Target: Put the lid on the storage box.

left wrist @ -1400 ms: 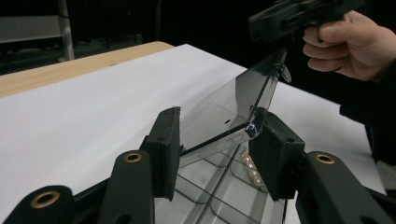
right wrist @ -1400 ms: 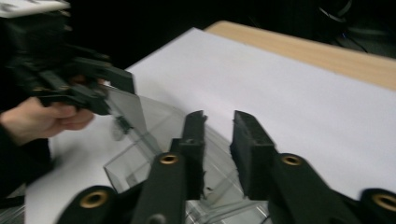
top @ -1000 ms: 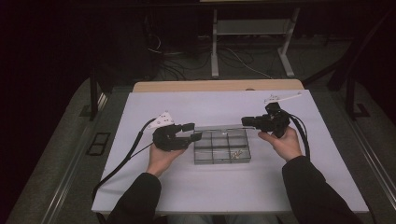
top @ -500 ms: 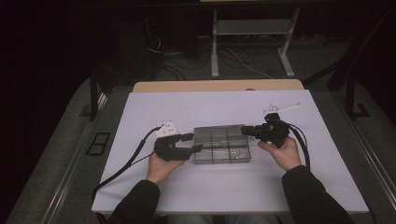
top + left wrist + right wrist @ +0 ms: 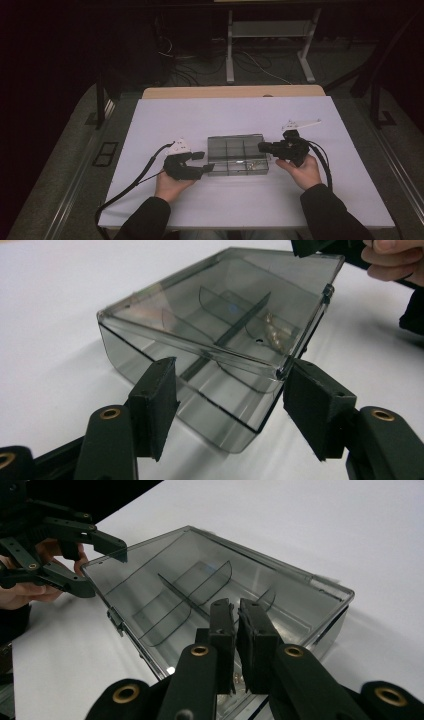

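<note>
A smoky clear plastic box (image 5: pixel 237 155) with dividers lies shut at the middle of the white table. Small pale pieces (image 5: pixel 275 332) rest in one compartment. My left gripper (image 5: pixel 204 163) is at the box's left end, and its jaws have just been opening. They stand open with the near corner of the box (image 5: pixel 225 385) between the pads (image 5: pixel 155 400), not clamped. My right gripper (image 5: pixel 263 147) is at the right end. In the right gripper view it (image 5: pixel 237 611) hangs shut over the lid (image 5: pixel 200 575) with nothing between its jaws.
The white table cover (image 5: pixel 240 120) has bare room all round the box. A wooden edge (image 5: pixel 232 92) runs along the back. Cables (image 5: pixel 125 190) trail off the left front corner. Desk legs and wires (image 5: pixel 230 55) stand on the dark floor beyond.
Both hands have come down and toward the near side, closing in on the two ends of the box. The left jaws stand a little wider. The box has not moved.
</note>
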Available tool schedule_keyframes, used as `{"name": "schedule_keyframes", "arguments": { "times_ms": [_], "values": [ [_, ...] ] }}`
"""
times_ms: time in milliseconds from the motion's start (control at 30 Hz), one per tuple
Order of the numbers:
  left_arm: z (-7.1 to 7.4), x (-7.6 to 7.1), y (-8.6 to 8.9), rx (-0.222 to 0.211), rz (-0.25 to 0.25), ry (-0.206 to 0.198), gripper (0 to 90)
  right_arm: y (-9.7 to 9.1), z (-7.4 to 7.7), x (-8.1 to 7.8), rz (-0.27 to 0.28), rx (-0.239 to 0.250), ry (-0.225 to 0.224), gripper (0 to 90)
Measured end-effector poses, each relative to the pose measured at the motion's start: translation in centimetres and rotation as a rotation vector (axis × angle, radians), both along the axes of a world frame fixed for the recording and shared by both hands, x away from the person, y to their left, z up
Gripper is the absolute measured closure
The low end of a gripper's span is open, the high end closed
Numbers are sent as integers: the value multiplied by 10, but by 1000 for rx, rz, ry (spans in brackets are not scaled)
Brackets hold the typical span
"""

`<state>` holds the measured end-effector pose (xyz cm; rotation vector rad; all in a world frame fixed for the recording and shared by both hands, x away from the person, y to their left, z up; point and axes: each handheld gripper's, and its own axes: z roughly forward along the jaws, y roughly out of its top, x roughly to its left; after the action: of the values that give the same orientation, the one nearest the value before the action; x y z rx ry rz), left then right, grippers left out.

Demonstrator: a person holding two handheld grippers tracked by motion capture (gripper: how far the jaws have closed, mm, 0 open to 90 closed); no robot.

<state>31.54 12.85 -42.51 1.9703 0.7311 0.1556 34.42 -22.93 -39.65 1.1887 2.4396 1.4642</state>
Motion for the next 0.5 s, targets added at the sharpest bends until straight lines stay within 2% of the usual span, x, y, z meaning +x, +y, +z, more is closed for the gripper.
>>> {"name": "schedule_keyframes", "arguments": {
  "times_ms": [267,400,500],
  "values": [
    [-8,-2,-1,47,-9,13,373,4,-8,-5,-4,-16,5,843],
    [-8,-4,1,45,-5,16,374,5,-9,-6,-8,-13,9,841],
    [-6,-7,5,22,-3,26,374,3,-8,-8,-8,-6,8,832]
  ]
}}
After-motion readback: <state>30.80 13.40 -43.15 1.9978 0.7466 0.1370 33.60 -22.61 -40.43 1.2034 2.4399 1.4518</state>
